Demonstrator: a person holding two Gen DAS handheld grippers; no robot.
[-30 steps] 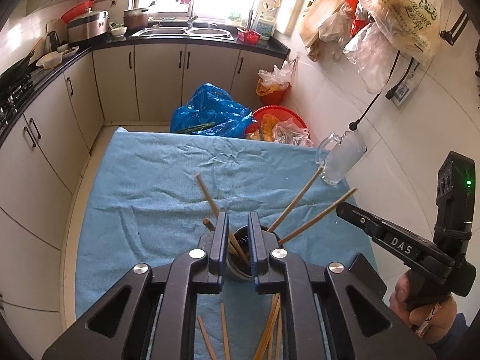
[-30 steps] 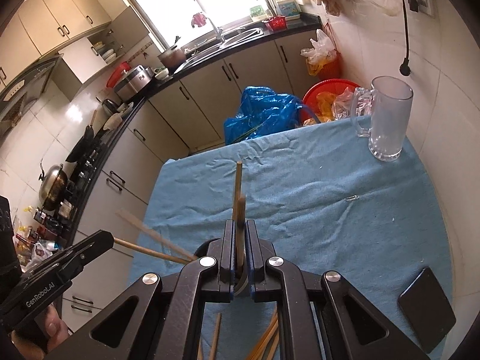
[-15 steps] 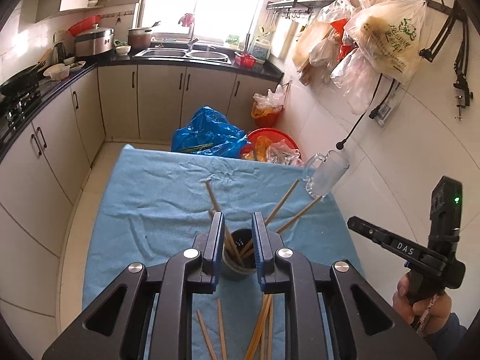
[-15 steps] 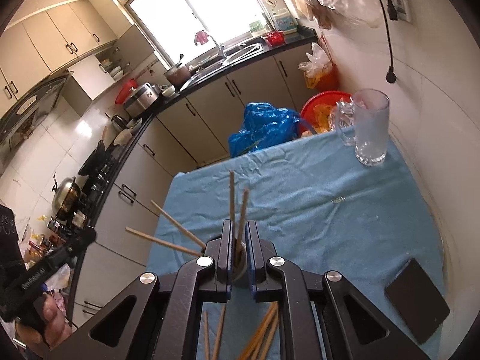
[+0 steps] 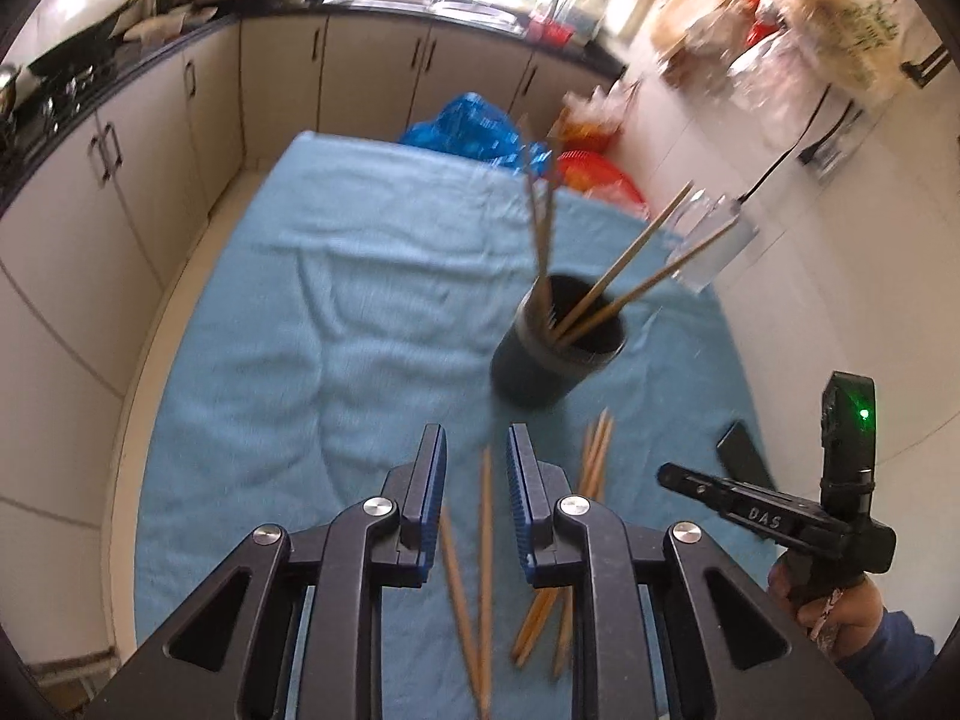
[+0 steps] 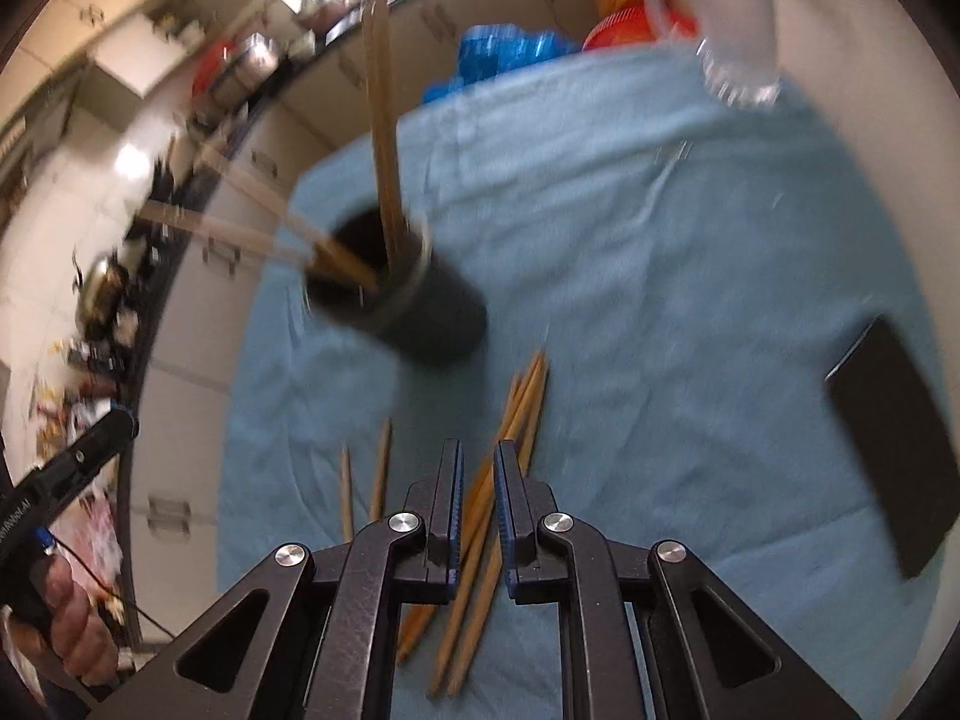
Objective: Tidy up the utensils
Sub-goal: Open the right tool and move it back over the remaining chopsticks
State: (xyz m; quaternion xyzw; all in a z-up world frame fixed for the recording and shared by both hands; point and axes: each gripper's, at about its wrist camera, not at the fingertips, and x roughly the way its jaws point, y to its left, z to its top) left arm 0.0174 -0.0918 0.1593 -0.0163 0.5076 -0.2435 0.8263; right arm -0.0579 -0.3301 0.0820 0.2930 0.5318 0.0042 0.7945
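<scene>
**A:** Where are the utensils?

**B:** Some chopsticks stand in the dark cup (image 5: pixel 555 348), right of centre in my left view, leaning out toward the upper right. The cup sits on the blue cloth (image 5: pixel 288 312) over the counter. Loose chopsticks (image 5: pixel 483 546) lie flat on the cloth below the cup, at the bottom centre of both views; a second bunch (image 6: pixel 501 450) runs under my right tool.

**A:** And your jaws?

**B:** On my left gripper (image 5: pixel 476 468) the jaws have just been opening. They stand a little apart, gripping nothing, with one loose chopstick on the cloth showing through the gap. On my right gripper (image 6: pixel 478 480) the jaws are only a narrow slit apart and empty; chopsticks on the cloth show through that gap too.

**A:** Anything else nearby?

**B:** A flat black slab (image 6: pixel 894 450) lies on the cloth at the right edge, and a blurred glass mug (image 6: pixel 735 30) stands in the upper right corner.
</scene>
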